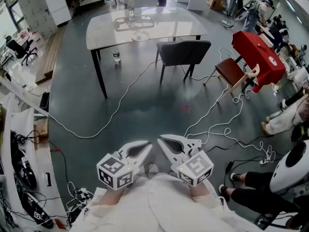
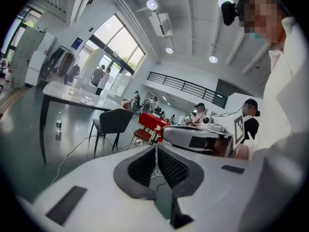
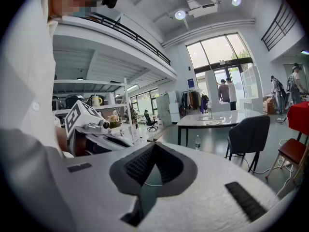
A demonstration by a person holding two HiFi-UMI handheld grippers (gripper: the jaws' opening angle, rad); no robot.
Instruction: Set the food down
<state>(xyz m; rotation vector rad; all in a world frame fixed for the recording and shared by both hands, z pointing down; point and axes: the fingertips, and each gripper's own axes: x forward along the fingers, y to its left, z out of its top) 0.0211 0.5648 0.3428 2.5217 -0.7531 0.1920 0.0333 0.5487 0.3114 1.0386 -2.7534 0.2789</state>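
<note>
Head view first: both claws are tucked in close to the person's body, side by side and angled a little toward the floor, which looks to me like a carry or rest pose, not a working one. The left claw [image 1: 145, 148] and right claw [image 1: 166, 141] are both pressed together with nothing in them. I can't spot any food anywhere, so the task's thing isn't in view. The bench [image 1: 101, 30] is well apart, across open grey floor. There's a bottle [image 1: 131, 6] and some glassy dish shapes on it, too small to tell what they are. There's plenty of walking room, but a white cable [image 1: 120, 105] snakes across the floor between here and there, and a dark chair [image 1: 186, 52] sits at the bench's near edge.

Left gripper view: the ribbed pads meet at the front with only floor showing behind them, so it's shut and empty. The bench's long side looks open to the left of the chair.

Right gripper view: same story, pads together and pinching nothing. The bench sits off ahead, with a small water bottle [image 3: 197, 142] standing on the floor beside its leg.

My guess is that setting down hasn't started, or it's already done.
</note>
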